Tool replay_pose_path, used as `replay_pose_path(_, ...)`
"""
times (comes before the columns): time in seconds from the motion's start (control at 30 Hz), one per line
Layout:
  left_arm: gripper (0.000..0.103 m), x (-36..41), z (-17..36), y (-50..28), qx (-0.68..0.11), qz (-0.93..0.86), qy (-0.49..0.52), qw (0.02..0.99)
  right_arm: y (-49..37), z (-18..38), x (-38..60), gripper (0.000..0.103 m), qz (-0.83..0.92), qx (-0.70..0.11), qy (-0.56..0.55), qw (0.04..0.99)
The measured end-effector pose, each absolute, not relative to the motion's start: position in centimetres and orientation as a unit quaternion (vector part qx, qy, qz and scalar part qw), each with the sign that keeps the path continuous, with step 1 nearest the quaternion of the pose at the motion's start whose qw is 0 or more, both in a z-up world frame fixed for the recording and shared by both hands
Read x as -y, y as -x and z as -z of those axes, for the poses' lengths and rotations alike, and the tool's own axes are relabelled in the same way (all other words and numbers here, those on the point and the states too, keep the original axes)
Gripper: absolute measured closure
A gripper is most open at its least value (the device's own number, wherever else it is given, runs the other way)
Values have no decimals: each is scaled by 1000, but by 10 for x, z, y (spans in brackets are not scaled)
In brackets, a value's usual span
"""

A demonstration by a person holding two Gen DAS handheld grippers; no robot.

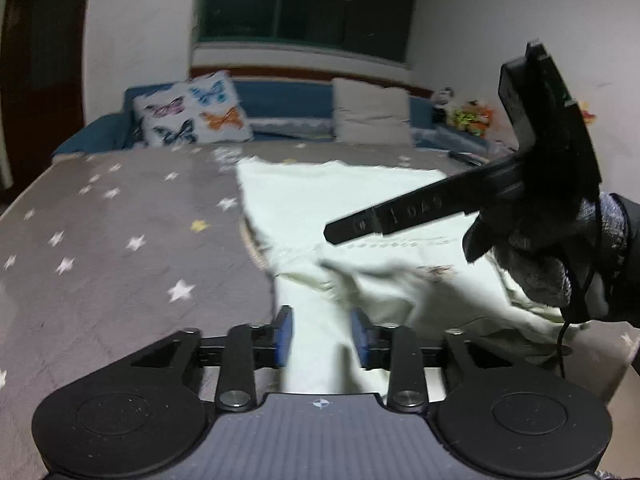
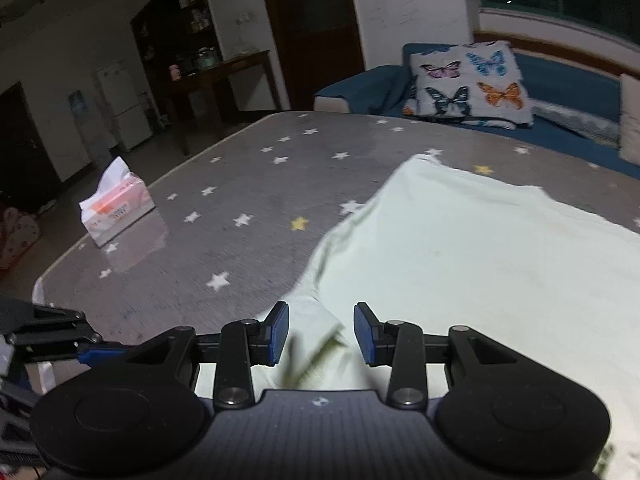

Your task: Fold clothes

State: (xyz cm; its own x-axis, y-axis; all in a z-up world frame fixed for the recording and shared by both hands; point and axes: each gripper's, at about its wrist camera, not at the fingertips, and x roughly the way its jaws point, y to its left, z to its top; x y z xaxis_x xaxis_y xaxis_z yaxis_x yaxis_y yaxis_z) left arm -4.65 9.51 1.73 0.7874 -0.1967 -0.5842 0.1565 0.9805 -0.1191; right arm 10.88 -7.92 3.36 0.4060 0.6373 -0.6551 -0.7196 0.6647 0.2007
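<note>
A pale cream garment (image 1: 320, 200) with a small print lies partly folded and rumpled on a grey star-patterned cover (image 1: 120, 232). My left gripper (image 1: 322, 336) hangs over the garment's near edge. Its blue pads stand apart and the cloth lies loose beneath the gap. A gloved hand (image 1: 536, 256) holds my right gripper (image 1: 340, 234) side-on above the garment's right part. In the right wrist view, the right gripper (image 2: 322, 332) is open over a blurred fold at the near left corner of the garment (image 2: 480, 260). Neither pad presses on the cloth.
A tissue box (image 2: 116, 208) stands near the cover's left edge. Behind the cover runs a blue sofa (image 1: 280, 100) with a butterfly pillow (image 1: 192, 112), a beige cushion (image 1: 372, 116) and soft toys (image 1: 468, 116). A dark table and shelves (image 2: 208, 72) stand further off.
</note>
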Motion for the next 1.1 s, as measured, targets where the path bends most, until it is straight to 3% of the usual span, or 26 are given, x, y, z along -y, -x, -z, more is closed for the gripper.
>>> replay_pose_path(0.17, 61, -101, -8, 47, -329, 92, 44, 939, -127, -18, 53, 67, -412, -381, 72, 825)
replay_pose_path(0.3, 67, -102, -3, 48, -336, 101, 55, 935, -138, -6, 40, 67, -417, -395, 79, 815)
replay_pose_path(0.4, 78, -106, -1, 49, -341, 100, 66, 933, -143, 2, 35, 77, -423, -406, 79, 806)
replay_pose_path(0.47, 85, -108, -1, 51, -343, 99, 73, 931, -143, 1, 33, 94, -435, -406, 77, 800)
replay_pose_path(0.53, 90, -110, -1, 55, -345, 95, 79, 930, -141, -2, 29, 96, -444, -399, 77, 798)
replay_pose_path(0.83, 92, -114, -1, 66, -351, 81, 103, 927, -142, 2, 1, 96, -475, -391, 69, 785)
replay_pose_path(1.1, 89, -113, -3, 74, -353, 80, 101, 927, -144, -6, 22, 91, -470, -393, 66, 788)
